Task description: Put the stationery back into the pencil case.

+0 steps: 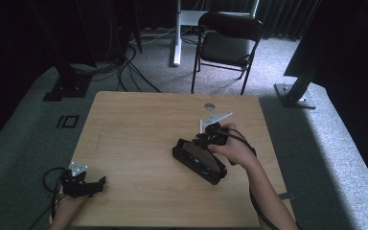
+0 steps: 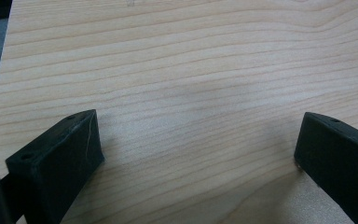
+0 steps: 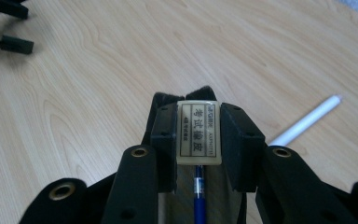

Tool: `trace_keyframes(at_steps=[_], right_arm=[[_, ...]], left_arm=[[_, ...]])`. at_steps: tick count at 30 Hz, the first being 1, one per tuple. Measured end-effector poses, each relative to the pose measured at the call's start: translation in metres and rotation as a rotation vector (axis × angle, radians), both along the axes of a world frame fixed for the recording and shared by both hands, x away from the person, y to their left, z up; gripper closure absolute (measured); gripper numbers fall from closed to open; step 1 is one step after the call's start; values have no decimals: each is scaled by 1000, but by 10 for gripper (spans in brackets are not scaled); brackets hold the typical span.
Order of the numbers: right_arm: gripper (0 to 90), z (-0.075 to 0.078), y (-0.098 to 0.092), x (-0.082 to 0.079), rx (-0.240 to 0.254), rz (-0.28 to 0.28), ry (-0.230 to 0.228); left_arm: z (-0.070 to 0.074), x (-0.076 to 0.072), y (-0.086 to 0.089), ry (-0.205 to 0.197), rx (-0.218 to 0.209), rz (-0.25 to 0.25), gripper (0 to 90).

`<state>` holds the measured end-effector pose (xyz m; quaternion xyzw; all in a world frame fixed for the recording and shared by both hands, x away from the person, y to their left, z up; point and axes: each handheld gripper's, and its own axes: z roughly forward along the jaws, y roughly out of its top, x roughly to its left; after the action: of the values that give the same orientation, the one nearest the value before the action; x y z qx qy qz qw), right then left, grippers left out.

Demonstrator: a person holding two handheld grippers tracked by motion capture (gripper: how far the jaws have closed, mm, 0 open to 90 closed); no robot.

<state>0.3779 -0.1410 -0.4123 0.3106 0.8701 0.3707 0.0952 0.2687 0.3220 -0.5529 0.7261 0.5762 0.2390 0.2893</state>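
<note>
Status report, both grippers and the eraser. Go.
Right gripper shut on eraser, above open pencil case with blue pen inside. Left gripper open, idle on table. White pen beside, not blocking.

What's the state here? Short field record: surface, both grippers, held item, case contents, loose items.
surface: wooden table
left gripper: open, nothing between the jaws, low over the table's near left corner
right gripper: shut on eraser, above the case
eraser: cream block with printed label, clamped by its two long sides
pencil case: black, open, right of table centre
in case: blue pen, under the eraser
loose: white pen on the table beside the case
</note>
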Motion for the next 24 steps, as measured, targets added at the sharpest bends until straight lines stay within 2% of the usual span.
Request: trace_keyframes(at_steps=[4, 13, 24], right_arm=[[681, -5, 0, 2, -9, 5, 8], [682, -24, 1, 5, -38, 11, 63], [681, -44, 9, 10, -92, 18, 104]], left_arm=[[0, 0, 0, 1, 1, -1, 9], [0, 0, 0, 0, -1, 0, 9], [0, 0, 0, 1, 0, 0, 9]])
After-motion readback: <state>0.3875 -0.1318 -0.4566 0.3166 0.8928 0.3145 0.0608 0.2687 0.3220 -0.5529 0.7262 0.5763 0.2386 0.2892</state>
